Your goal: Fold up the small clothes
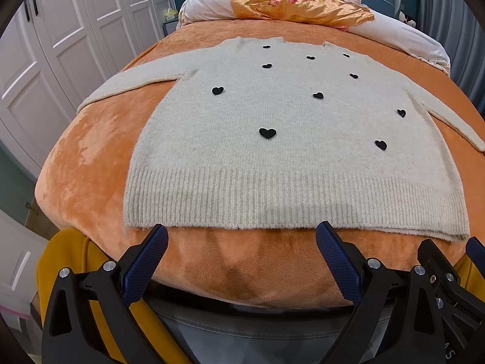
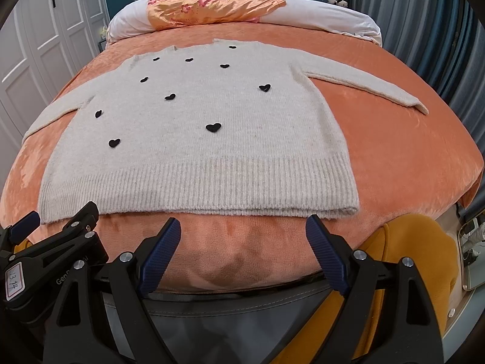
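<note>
A cream-white knitted sweater with small black hearts [image 1: 282, 139] lies flat and face up on the bed covered by an orange plush blanket [image 1: 91, 157], straight ahead of both tongs. Its ribbed hem [image 1: 291, 203] is the nearest edge, just beyond the fingertips; its neckline is at the far end. Both sleeves are spread outward, one off to the left of the left tongs [image 1: 242, 236], the other [image 2: 369, 86] off to the right of the right tongs [image 2: 244, 230].

Both tongs are wide apart and hold nothing; neither touches the knit. They hover side by side just short of the hem, over the blanket's near edge.

Judging by this layout, folding has not begun: no sleeve is tucked in, no side is turned over, and the body is at full length. The sweater looks smoothed and ready. Every fold is left, probably sleeves inward first, then hem toward neckline.

Beyond the sweater, far from the tongs, a shiny orange flowered fabric [image 2: 212, 4] rests on a white pillow [image 2: 327, 15].
</note>
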Demonstrator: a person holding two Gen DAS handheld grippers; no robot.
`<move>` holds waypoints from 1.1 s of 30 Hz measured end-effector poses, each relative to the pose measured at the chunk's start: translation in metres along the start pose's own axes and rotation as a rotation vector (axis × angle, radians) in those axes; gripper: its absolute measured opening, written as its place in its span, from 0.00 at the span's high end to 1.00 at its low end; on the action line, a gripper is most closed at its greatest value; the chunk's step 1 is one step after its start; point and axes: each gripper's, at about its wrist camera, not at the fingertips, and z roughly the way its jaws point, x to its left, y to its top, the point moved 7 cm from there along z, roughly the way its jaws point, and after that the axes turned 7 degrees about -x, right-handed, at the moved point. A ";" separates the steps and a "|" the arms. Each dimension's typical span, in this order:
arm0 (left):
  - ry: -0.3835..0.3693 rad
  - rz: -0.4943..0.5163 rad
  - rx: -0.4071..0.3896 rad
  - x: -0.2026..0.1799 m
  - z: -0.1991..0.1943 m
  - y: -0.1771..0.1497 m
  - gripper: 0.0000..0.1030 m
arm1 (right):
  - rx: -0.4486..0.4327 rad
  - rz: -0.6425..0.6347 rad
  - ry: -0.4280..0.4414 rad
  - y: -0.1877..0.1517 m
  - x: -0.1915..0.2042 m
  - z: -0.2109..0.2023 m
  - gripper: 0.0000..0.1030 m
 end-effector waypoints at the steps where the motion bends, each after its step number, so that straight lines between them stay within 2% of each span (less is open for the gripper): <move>1: 0.000 0.000 0.000 0.000 0.000 0.000 0.08 | 0.001 0.000 0.000 0.000 0.000 0.000 0.20; 10: 0.009 0.027 0.023 -0.001 0.012 -0.005 0.07 | 0.042 0.000 0.025 -0.010 0.000 0.021 0.20; 12: -0.008 0.021 0.026 -0.002 0.016 -0.001 0.07 | 0.047 -0.012 0.036 -0.007 -0.001 0.024 0.20; 14: -0.058 0.005 0.025 -0.001 0.021 0.007 0.07 | 0.023 0.015 0.053 0.007 -0.017 0.031 0.20; 16: -0.069 -0.011 0.034 0.003 0.027 0.014 0.07 | -0.002 0.044 0.045 0.021 -0.037 0.035 0.20; 19: -0.098 -0.042 0.051 0.008 0.039 0.029 0.07 | -0.029 0.165 0.003 0.056 -0.103 0.058 0.20; 22: -0.091 -0.093 0.027 0.018 0.049 0.046 0.07 | -0.046 0.408 -0.031 0.092 -0.206 0.092 0.20; 25: -0.099 -0.144 0.010 0.024 0.060 0.061 0.07 | -0.076 0.571 -0.078 0.109 -0.285 0.117 0.20; 28: -0.069 -0.203 -0.003 0.030 0.072 0.072 0.07 | -0.111 0.691 -0.216 0.124 -0.378 0.144 0.19; 33: -0.002 -0.173 0.096 0.026 0.106 0.080 0.07 | -0.111 0.743 -0.270 0.140 -0.439 0.181 0.26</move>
